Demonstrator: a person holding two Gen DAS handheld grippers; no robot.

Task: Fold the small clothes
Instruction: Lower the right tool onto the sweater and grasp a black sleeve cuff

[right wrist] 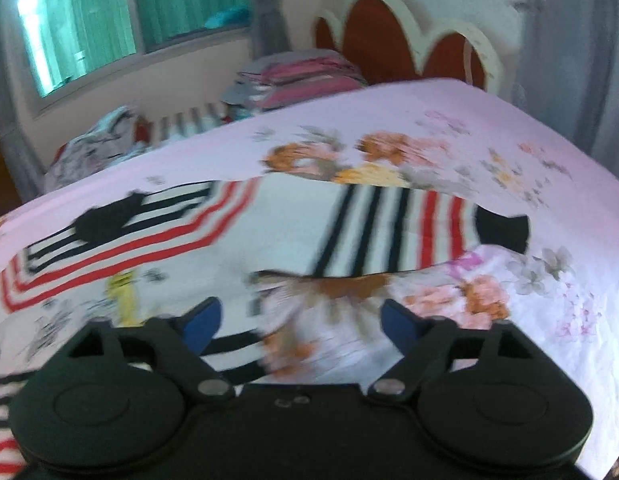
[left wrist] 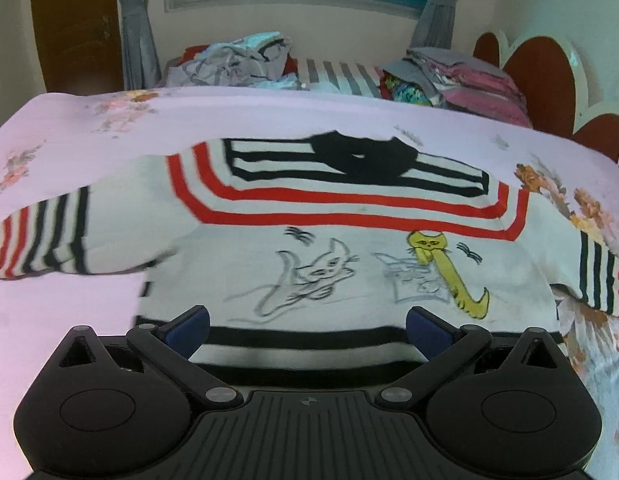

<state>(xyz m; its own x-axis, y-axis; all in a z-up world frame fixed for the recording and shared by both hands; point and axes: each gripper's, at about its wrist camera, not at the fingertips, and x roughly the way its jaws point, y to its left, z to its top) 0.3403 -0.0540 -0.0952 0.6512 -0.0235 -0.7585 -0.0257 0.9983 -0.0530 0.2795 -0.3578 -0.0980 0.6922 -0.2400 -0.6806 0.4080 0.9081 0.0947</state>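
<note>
I see the sweater [left wrist: 349, 240] spread flat, sleeves running left-right; my left gripper [left wrist: 307, 326] gapes over its hem; my right gripper [right wrist: 299, 320], also agape, sits nearest the right sleeve [right wrist: 397, 228].

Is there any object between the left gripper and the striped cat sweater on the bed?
Nothing visible. The open left gripper hangs right over the hem of the sweater, which lies spread flat on the pink bedsheet. The clothes piles sit far behind it.
</note>
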